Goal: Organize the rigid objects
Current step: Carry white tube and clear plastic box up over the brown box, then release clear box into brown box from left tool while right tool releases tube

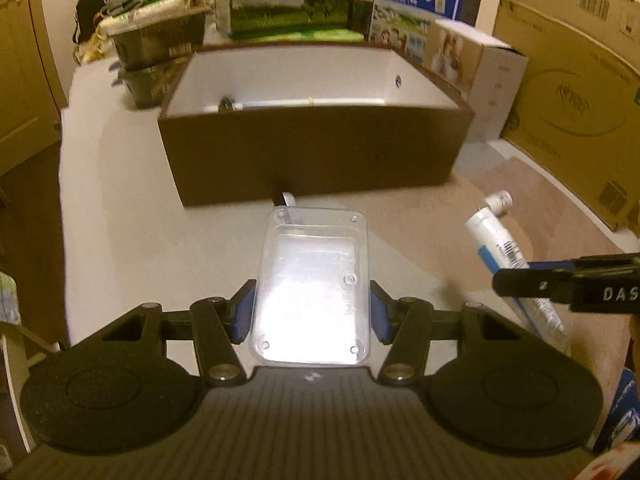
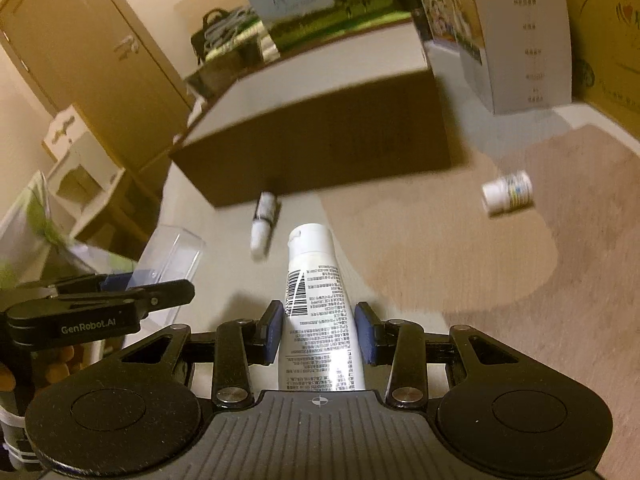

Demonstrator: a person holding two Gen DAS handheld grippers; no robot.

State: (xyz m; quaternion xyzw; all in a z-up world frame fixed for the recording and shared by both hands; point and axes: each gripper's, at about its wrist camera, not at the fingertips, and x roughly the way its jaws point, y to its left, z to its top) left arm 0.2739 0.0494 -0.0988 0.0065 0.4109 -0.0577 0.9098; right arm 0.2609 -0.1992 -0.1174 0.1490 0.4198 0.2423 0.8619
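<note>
Two blue pads of the left gripper (image 1: 308,312) pinch a clear, rounded-rectangular plastic case (image 1: 310,288) before the dark, white-lined open box (image 1: 312,152). Right wrist view: the right gripper (image 2: 319,334) clamps a smooth white tube (image 2: 316,312), cap forward, above the beige table (image 2: 460,264).

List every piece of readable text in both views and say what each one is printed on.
"纯牛奶": blue milk carton behind the brown box.
"DAS", cut off at the frame edge: right gripper arm.
"GenRobot.AI": left gripper arm.
Fine print and barcode on the white tube: too small.
Label on the small bottle: blurred.
</note>
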